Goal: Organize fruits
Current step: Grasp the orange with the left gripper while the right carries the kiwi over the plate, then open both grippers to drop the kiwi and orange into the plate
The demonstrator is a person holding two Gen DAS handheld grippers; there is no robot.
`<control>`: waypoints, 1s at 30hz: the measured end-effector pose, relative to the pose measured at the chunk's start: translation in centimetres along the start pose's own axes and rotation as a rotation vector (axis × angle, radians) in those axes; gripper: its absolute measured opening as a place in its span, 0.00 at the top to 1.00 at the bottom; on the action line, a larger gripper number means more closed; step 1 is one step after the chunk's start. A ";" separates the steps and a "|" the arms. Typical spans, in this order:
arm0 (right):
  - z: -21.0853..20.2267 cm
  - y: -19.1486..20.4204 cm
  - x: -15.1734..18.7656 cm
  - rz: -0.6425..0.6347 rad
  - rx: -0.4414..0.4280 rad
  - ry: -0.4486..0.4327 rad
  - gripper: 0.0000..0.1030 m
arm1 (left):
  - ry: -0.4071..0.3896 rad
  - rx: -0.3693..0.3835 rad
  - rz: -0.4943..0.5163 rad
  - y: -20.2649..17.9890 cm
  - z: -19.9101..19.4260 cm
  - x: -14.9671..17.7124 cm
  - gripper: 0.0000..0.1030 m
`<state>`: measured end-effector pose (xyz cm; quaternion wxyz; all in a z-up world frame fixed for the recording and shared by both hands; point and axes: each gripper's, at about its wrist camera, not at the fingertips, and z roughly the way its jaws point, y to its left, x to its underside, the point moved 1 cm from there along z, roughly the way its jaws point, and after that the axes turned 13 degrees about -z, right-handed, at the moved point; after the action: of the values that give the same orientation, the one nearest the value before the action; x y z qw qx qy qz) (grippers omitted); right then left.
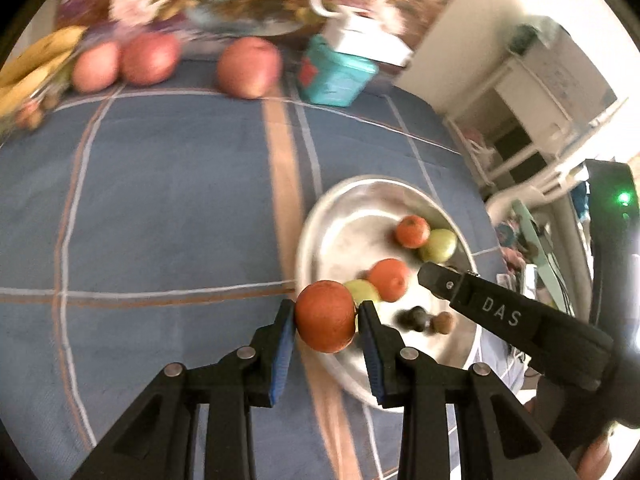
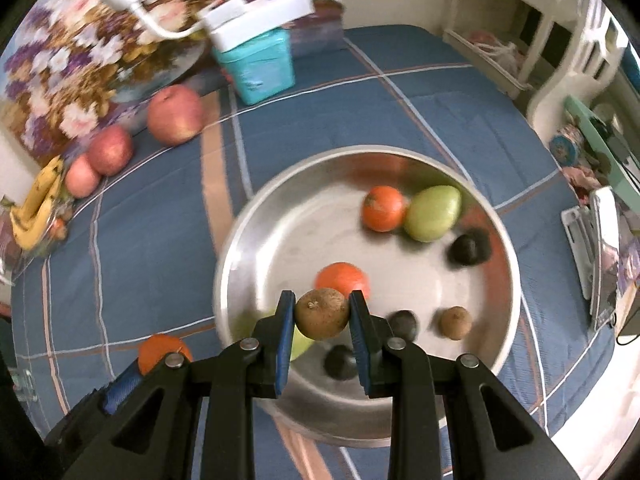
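My left gripper [image 1: 326,314] is shut on an orange [image 1: 325,316] and holds it above the near left rim of a round metal bowl [image 1: 344,200]. My right gripper [image 2: 322,312] is shut on a brown round fruit [image 2: 322,313] over the same bowl [image 2: 280,184]. The bowl holds two oranges [image 2: 383,208] [image 2: 342,276], green fruits [image 2: 432,213], dark fruits [image 2: 469,246] and another brown fruit [image 2: 455,322]. The right gripper's body [image 1: 500,316] shows in the left wrist view, and the left gripper's orange [image 2: 160,350] shows in the right wrist view.
Three red apples [image 1: 150,58] [image 1: 249,66] [image 1: 95,65] and bananas [image 1: 36,64] lie at the far edge of the blue checked cloth [image 1: 168,200]. A teal box [image 1: 334,76] with a white lid stands behind. White shelves [image 1: 528,92] stand to the right.
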<state>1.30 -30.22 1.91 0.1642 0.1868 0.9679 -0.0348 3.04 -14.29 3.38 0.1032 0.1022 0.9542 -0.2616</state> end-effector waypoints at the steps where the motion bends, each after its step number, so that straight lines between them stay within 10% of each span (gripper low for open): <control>1: 0.0 -0.7 0.0 0.016 0.002 0.001 0.72 | -0.015 0.006 0.015 -0.5 0.1 -0.1 0.67; 9: 0.3 -5.5 0.5 0.150 0.007 0.004 0.72 | -0.063 0.020 0.054 -2.3 2.2 -1.6 0.67; 12: 0.9 -6.1 0.6 0.162 0.014 0.018 0.73 | -0.068 0.002 0.059 -2.5 2.9 -2.0 0.58; 14: 1.2 -6.3 0.5 0.165 0.016 0.025 0.73 | -0.076 0.008 0.054 -2.4 2.8 -2.1 0.35; 19: 1.8 -6.5 0.4 0.164 0.015 0.047 0.71 | -0.078 -0.012 0.033 -1.8 2.2 -2.0 0.33; 26: 1.7 -6.5 1.2 0.189 -0.016 0.049 0.64 | -0.130 -0.243 -0.022 2.2 0.3 -0.6 0.00; 30: 0.8 -5.2 2.2 0.146 -0.005 0.031 0.64 | -0.162 -0.337 -0.087 5.1 -1.5 0.2 0.00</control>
<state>-2.35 -34.35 0.46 0.1516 0.2570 0.9543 -0.0176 3.91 -9.15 2.13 0.1842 0.0209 0.9765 -0.1096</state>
